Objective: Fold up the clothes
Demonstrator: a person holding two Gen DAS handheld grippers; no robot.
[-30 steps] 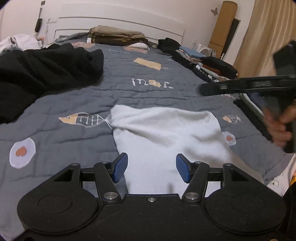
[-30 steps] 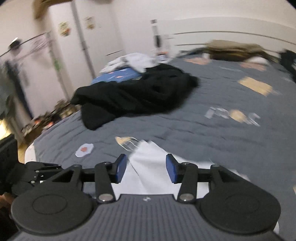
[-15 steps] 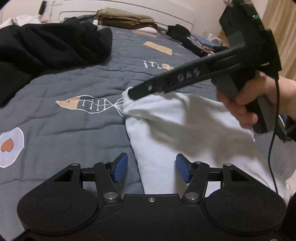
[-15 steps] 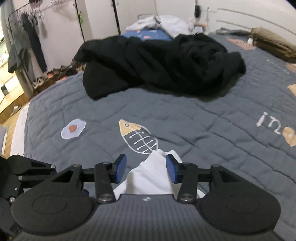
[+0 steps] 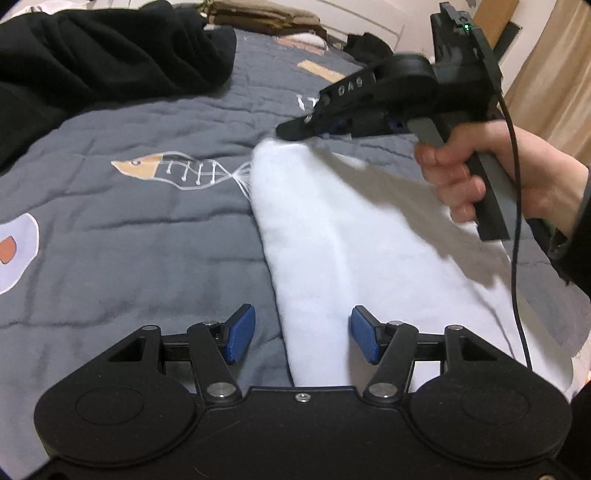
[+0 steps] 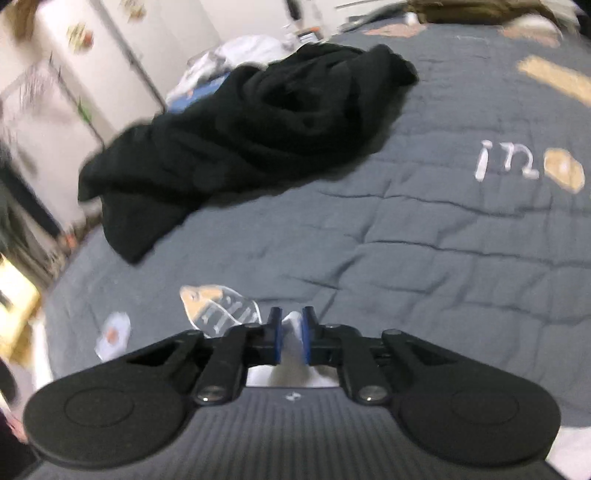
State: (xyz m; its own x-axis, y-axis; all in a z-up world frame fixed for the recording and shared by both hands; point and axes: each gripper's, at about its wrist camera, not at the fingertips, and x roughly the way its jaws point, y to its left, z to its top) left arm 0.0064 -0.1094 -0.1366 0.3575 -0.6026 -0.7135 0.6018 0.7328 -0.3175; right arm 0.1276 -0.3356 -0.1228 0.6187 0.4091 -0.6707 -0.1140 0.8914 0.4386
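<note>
A white garment (image 5: 351, 236) lies on the grey quilt (image 5: 129, 229), running from the near edge toward the fish print. My left gripper (image 5: 302, 334) stands open low over its near end, the left edge of the cloth between the blue pads, which do not press on it. My right gripper (image 5: 291, 132), held by a person's hand (image 5: 480, 177), is at the garment's far corner. In the right wrist view that gripper (image 6: 291, 336) is shut on a pinch of the white garment (image 6: 291, 325).
A crumpled black garment (image 6: 240, 140) lies on the far left of the quilt (image 6: 406, 240). Folded clothes (image 5: 258, 16) are stacked by the headboard. A cable (image 5: 515, 221) hangs from the right gripper over the white cloth. A curtain (image 5: 554, 74) hangs at right.
The right gripper swung in from the right, came down on the white garment's far corner and shut on it. The left gripper sank a little toward the cloth's near end and stayed open.
</note>
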